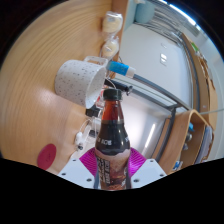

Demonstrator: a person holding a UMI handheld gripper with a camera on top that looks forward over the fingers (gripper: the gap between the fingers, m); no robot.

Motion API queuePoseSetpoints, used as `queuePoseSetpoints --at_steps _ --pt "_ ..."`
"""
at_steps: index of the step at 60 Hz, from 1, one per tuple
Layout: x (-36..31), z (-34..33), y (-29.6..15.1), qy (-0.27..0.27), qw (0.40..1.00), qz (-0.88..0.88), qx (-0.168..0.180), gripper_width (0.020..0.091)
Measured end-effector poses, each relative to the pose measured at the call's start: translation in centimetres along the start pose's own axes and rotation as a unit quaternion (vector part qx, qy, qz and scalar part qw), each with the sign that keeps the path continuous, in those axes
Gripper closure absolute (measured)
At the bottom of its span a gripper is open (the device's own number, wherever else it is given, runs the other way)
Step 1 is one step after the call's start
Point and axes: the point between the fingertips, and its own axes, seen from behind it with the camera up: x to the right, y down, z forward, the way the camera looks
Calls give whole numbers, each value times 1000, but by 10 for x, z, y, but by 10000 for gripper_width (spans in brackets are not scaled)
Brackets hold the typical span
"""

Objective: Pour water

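Wooden counter point(35, 95) filled the left, tilted hard, with a pink round spot point(46, 155) on it near the gripper. Further along sat a white speckled mug point(77, 79), handle toward the bottle. And the gripper point(111, 172) was clamped tight, both pink pads point(91, 161) pressing the dark cola bottle point(111, 140), whose cap sat just below the mug. Beyond stood a blue-tipped clamp point(118, 67).

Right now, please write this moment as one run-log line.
stage: pouring | fingers: shut on bottle | bottle: dark drink, cap off, tilted toward mug | mug: white, beyond bottle mouth | surface: wooden table
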Motion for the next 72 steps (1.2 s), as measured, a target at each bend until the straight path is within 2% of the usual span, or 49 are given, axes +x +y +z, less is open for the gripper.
queuePoseSetpoints --at_steps 5,9,15,16,20,27,34,43,50,51,58,72 --pt "-6 -6 14 -32 987 160 -5 741" --pt "-13 -12 24 -59 948 314 -8 730" --pt "-13 -16 33 -85 855 511 -1 731" --pt "-15 -15 29 -82 837 540 -9 730" --pt "-13 -16 44 -97 769 632 5 731" --pt "-25 -13 58 -108 658 745 13 733" --pt "-29 -10 69 -104 583 805 31 732" --pt "-41 -5 61 -111 546 829 42 733" --pt "-61 -5 52 -114 556 823 35 716" --pt "-56 -5 54 -103 557 823 45 724" --pt "-58 -7 55 -86 562 822 47 716" --pt "-58 -10 56 -87 559 824 38 565"
